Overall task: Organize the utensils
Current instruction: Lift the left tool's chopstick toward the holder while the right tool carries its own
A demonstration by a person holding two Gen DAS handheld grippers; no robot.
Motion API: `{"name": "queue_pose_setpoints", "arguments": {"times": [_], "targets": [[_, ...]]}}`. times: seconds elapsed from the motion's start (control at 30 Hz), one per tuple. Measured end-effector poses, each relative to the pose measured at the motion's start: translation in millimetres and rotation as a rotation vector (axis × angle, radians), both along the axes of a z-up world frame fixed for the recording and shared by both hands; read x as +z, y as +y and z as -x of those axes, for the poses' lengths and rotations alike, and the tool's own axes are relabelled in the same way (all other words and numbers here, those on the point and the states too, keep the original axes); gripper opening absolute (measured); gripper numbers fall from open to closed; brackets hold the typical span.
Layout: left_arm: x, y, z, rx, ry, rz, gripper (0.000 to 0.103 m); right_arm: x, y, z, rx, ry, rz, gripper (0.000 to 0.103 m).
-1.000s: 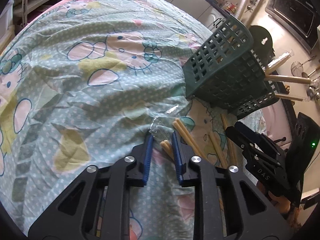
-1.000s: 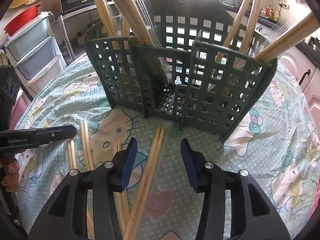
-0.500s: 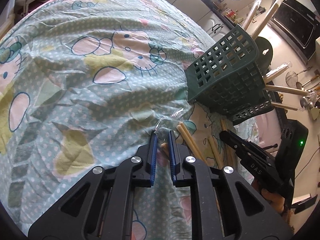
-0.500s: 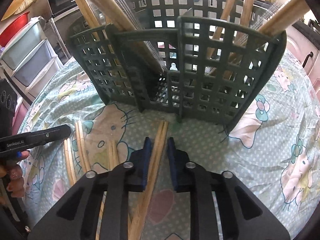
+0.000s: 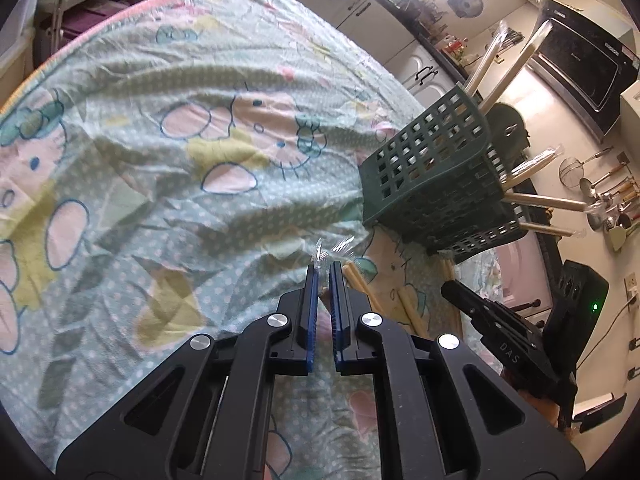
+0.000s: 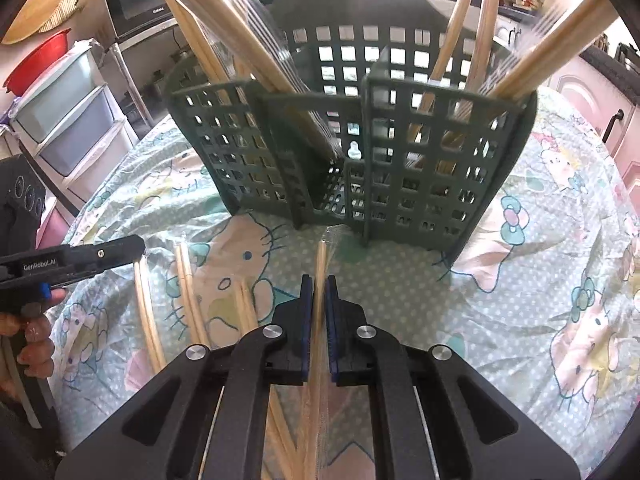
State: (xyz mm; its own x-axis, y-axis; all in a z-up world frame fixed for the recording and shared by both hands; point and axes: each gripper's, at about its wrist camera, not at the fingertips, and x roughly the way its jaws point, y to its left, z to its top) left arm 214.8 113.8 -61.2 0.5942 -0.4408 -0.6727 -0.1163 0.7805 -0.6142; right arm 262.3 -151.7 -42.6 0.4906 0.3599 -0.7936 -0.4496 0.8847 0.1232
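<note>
Wooden chopsticks (image 6: 320,280) clenched in the right gripper (image 6: 316,284) point lengthwise straight at the green basket (image 6: 420,168) just ahead.

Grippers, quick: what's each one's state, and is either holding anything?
Left gripper: shut on a wrapped chopstick pair.
Right gripper: shut on a chopstick pair, pointing toward the green basket.

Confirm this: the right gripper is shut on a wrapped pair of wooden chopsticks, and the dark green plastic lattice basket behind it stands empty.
The basket is not empty. In the right wrist view the dark green plastic lattice basket already holds several wooden chopsticks. The right gripper is indeed shut on the wrapped pair of wooden chopsticks.
</note>
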Motion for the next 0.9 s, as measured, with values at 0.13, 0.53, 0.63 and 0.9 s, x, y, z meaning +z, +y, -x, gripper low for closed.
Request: {"name": "queue_pose_setpoints", "arguments": {"times": [0.13,0.53,0.63,0.9], "targets": [[15,1,8,0.001,-0.039,-0.021,0.003,10,2,10,0.017,-0.018,-0.009,0.006],[64,-13,23,-0.020,-0.161,-0.078,0.003,45,14,40,0.071,-0.100,-0.028,0.006],[75,-16,28,-0.029,-0.192,-0.078,0.003,53,14,46,0.081,-0.117,-0.039,0.006],[104,-29,39,-0.053,-0.268,-0.109,0.003,77,15,63,0.108,-0.168,-0.064,0.006]]}}
